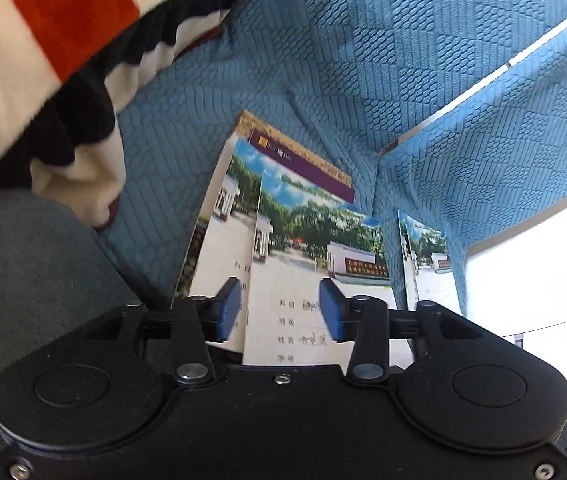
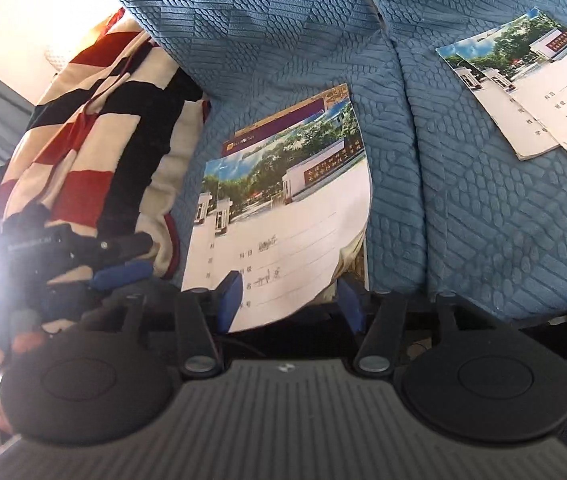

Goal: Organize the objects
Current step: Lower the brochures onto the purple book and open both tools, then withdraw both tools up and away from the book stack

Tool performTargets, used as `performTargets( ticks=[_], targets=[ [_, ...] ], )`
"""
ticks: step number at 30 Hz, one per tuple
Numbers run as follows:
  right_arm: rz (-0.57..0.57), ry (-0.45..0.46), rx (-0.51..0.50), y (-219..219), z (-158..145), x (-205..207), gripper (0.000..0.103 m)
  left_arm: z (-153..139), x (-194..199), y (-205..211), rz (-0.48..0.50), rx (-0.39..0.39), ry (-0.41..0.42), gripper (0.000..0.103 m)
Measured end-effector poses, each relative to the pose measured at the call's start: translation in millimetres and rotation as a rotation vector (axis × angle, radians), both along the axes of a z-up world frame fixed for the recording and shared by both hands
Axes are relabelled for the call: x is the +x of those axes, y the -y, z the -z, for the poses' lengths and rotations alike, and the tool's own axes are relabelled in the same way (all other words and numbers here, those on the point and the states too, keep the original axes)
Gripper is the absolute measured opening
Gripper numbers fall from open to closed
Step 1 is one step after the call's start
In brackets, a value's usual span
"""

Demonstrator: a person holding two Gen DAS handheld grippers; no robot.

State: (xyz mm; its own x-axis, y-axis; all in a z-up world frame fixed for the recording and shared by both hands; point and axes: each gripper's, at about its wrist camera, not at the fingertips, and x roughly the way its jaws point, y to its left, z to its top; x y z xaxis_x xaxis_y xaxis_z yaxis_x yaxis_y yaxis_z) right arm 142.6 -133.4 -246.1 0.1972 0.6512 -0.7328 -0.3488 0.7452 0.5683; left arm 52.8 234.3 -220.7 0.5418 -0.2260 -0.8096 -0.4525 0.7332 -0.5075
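Both half-open and gripping nothing, the left gripper and right gripper hover over a gathered notebook stack on the blue sofa, while two notebooks, apparently unsorted, lie apart.

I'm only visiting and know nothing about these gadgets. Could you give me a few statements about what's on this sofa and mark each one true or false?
1. The sofa is covered in blue textured fabric. True.
2. A striped blanket in red, black and cream lies beside the nearer pile of notebooks. True.
3. All the notebooks sit in one pile. False: a second small pile lies apart on the next cushion.
4. The right gripper is clamped shut on a notebook. False: its blue pads stand apart, open.
5. The notebook covers are plain black. False: they show a photo of trees and a gate.
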Motion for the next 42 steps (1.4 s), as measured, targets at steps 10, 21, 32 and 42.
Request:
performTargets(
  ticks=[10, 21, 32, 42],
  targets=[
    [0.048, 0.108, -0.053, 2, -4, 9, 0.056, 13, 15, 12, 0.044, 0.067, -0.009, 0.047],
    [0.077, 0.150, -0.188, -5, 26, 24, 0.053, 49, 25, 20, 0.053, 0.038, -0.084, 0.037],
    [0.091, 0.073, -0.111, -5, 39, 25, 0.030, 55, 25, 22, 0.035, 0.015, -0.081, 0.030],
    [0.057, 0.079, -0.069, -15, 30, 27, 0.026, 48, 24, 12, 0.004, 0.030, -0.087, 0.031]
  ],
)
